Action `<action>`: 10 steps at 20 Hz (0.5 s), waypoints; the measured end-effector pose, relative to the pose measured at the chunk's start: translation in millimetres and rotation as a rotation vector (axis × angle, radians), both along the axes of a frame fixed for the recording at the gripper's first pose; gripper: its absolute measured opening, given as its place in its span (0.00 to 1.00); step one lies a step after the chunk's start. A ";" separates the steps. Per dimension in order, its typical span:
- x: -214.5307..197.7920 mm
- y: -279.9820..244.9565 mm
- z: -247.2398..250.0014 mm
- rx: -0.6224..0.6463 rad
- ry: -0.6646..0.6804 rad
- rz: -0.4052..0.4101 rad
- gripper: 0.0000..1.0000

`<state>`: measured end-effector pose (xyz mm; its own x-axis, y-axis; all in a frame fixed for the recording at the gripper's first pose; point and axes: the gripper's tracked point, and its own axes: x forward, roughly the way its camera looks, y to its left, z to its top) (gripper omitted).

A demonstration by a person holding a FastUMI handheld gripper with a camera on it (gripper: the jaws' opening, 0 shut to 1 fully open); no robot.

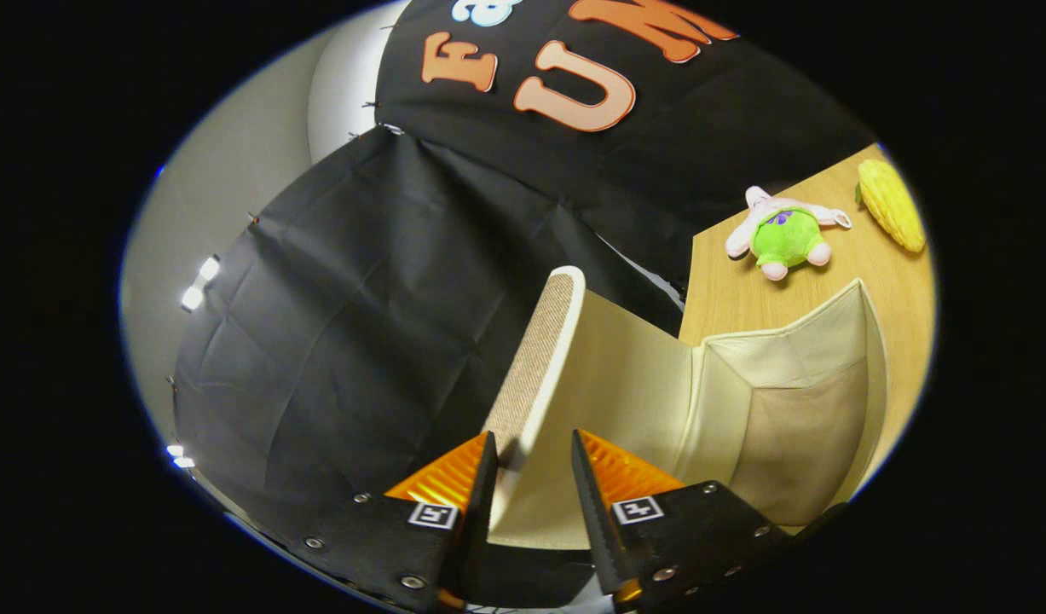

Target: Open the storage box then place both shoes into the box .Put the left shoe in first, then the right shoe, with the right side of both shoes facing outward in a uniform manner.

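Gripper view: gripper (533,465) fingers stand apart astride the raised lid (544,358) of the cream fabric storage box (795,409); contact unclear. Lid's long axis runs from the fingers toward upper centre. Box lies open at right-centre frame on the wooden bench (744,290).

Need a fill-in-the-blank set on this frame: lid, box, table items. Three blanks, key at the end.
1. The storage box stands ____, its inside showing.
2. The raised lid sits ____ the gripper fingers, which have a gap around it.
3. On the wooden table beyond the box lie a plush toy and a yellow ____.

Missing words: open; between; corn cob
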<state>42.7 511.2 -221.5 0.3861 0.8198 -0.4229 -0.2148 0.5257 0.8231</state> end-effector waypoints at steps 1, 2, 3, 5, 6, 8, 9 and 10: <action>-6.9 -6.0 -3.5 -0.016 -0.016 0.031 0.65; -11.8 -13.0 -3.3 -0.032 -0.033 0.055 0.71; -16.3 -22.4 -1.8 -0.052 -0.059 0.070 0.81; -14.6 -52.0 -1.9 -0.107 -0.121 0.055 0.89; -11.0 -71.8 -4.8 -0.147 -0.147 0.035 0.91; -6.3 -113.1 -16.1 -0.255 -0.177 -0.005 0.93; -7.5 -137.4 -23.4 -0.314 -0.193 -0.025 0.94; -6.9 -164.0 -30.5 -0.378 -0.210 -0.045 0.94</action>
